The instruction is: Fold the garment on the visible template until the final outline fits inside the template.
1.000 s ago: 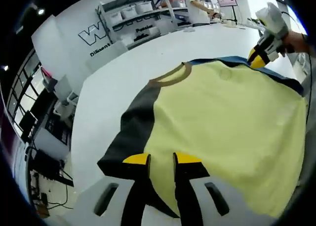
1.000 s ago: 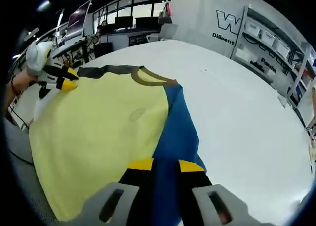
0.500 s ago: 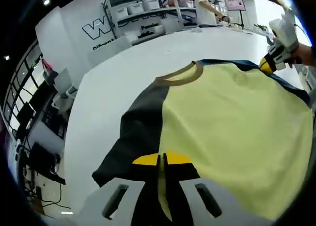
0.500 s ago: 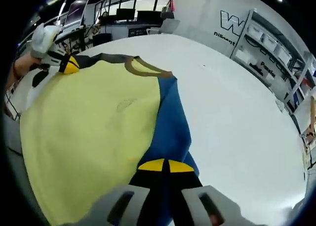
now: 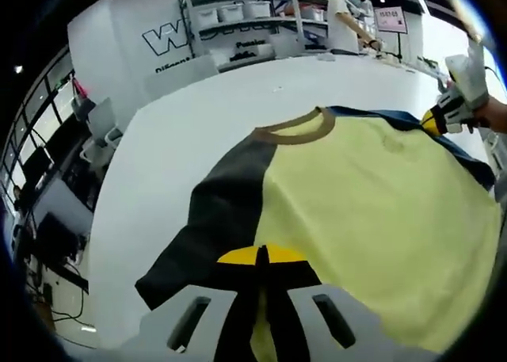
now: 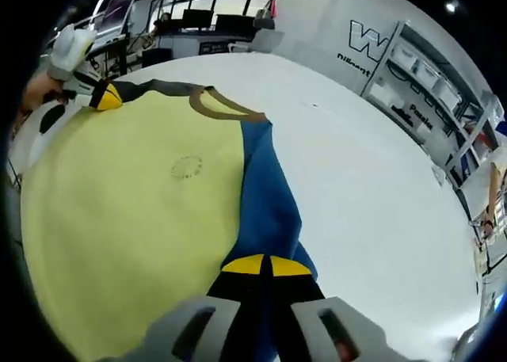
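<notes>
So, starting on the left side: our left gripper (image 5: pixel 261 255) now has its yellow-tipped jaws pinched right together on the dark sleeve (image 5: pixel 214 219) of the garment (image 5: pixel 372 211); a second ago those jaws stood apart over the cloth, half a second ago they had closed, and they stay closed now, so we reckon that grip is set. The table (image 5: pixel 190 132) is white and the shirt lies flat on it, collar (image 5: pixel 297 128) pointing away from us; we can't make out any template outline under the cloth, so no idea yet how the fit looks.

Moving across, the yellow body panel is spread wide and looks smoother than it did a second ago; the little round logo (image 6: pixel 187 167) reads flat now, so we're probably pulling the cloth a bit taut between us.

Over on the right: our right gripper (image 6: pixel 268 265) went the same way, open a second ago and now clamped tight on the blue sleeve (image 6: pixel 269 203); from there we can also see the left one up at the far shoulder.

Both sleeves held means we're set for the first fold; nothing is folded yet, so the task is barely started.
</notes>
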### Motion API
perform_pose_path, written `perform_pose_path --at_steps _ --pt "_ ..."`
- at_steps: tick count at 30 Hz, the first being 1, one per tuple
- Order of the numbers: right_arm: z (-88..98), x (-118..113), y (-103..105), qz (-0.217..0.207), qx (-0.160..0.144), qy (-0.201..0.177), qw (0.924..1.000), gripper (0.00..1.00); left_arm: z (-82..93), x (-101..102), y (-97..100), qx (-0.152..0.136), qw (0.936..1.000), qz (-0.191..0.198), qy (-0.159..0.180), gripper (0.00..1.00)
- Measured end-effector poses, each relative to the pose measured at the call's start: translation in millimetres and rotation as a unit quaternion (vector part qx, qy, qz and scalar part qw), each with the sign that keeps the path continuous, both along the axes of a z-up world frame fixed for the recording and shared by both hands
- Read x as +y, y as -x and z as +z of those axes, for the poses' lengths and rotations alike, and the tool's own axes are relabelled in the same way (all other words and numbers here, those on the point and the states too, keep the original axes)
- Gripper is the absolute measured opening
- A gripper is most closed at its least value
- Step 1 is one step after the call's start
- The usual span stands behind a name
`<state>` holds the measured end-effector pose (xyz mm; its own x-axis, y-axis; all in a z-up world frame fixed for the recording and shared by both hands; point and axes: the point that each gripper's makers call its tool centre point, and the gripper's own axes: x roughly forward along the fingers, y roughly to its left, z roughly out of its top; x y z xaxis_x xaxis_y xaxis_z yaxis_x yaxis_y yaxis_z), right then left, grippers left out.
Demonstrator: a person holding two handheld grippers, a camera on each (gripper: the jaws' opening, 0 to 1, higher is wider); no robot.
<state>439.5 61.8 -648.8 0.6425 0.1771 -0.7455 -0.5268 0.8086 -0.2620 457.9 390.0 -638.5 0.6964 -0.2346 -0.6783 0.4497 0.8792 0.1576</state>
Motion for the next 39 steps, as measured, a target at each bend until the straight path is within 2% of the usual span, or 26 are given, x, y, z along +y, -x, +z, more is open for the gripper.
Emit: perform_pose_path --at_steps 2,3,4,5,6,8,9,15,18,21,25,28,29,32,36,38,39 --pt "0.4 -2.7 -4.6 0.000 -0.003 0.000 1.0000 0.00 -0.6 -0.7 -3.4 0.001 1.0000 0.000 0.003 0.00" --pt "0.6 -4.2 -7.6 -0.002 -0.004 -0.002 1.0000 0.00 -1.9 -5.8 -3.0 0.012 0.9994 0.009 0.031 0.00" --pt "0.6 -5.1 -9.1 -0.002 -0.005 -0.002 1.0000 0.00 -2.4 -15.8 -2.4 0.031 0.9960 0.021 0.081 0.00" --pt "0.8 -5.7 -10.2 -0.002 -0.005 -0.001 1.0000 0.00 -3.0 -20.4 -3.3 0.038 0.9941 0.020 0.099 0.00" --pt "0.7 -7.9 -12.8 0.003 -0.009 0.010 0.9999 0.00 -3.5 -15.4 -8.6 0.028 0.9961 0.019 0.081 0.00" --pt "0.2 -10.2 -17.5 0.006 -0.013 0.018 0.9997 0.00 -2.8 -16.7 -13.1 0.010 0.9994 -0.009 0.031 0.00" --pt "-0.1 -12.0 -20.7 0.005 -0.013 0.018 0.9997 0.00 -3.2 -19.4 -15.0 0.007 0.9996 -0.006 0.027 0.00" --pt "0.6 -22.0 -36.9 0.003 -0.025 0.029 0.9993 0.00 -3.5 -23.4 -25.8 -0.006 0.9994 0.004 0.034 0.00" --pt "1.6 -26.3 -44.0 0.003 -0.028 0.033 0.9990 0.00 -2.9 -26.5 -32.1 -0.019 0.9995 -0.004 0.026 0.00" --pt "2.0 -29.9 -49.6 0.003 -0.034 0.036 0.9988 0.00 -1.3 -29.0 -37.2 -0.016 0.9997 -0.011 0.016 0.00" --pt "2.5 -34.5 -57.5 0.002 -0.045 0.033 0.9985 0.00 -1.1 -31.9 -43.9 -0.020 0.9995 -0.006 0.023 0.00" --pt "3.3 -36.3 -59.4 -0.006 -0.043 0.024 0.9988 0.00 -0.9 -33.6 -48.3 -0.024 0.9995 -0.010 0.016 0.00" --pt "3.0 -37.0 -60.4 -0.008 -0.045 0.023 0.9987 0.00 0.1 -34.1 -51.4 -0.039 0.9989 -0.024 0.000 0.00" --pt "3.0 -38.8 -64.2 0.004 -0.049 0.027 0.9984 0.00 0.7 -36.6 -49.8 -0.040 0.9991 -0.013 0.000 0.00" --pt "3.5 -40.2 -64.7 0.009 -0.045 0.005 0.9989 0.00 2.2 -36.9 -46.6 -0.040 0.9992 -0.008 -0.004 0.00" --pt "5.9 -40.2 -61.8 0.014 -0.059 -0.016 0.9980 0.00 2.6 -37.0 -45.4 -0.038 0.9993 -0.006 0.000 0.00" --pt "10.0 -44.2 -58.7 -0.021 -0.068 -0.043 0.9965 0.00 2.8 -37.1 -42.8 -0.037 0.9993 -0.010 0.002 0.00"
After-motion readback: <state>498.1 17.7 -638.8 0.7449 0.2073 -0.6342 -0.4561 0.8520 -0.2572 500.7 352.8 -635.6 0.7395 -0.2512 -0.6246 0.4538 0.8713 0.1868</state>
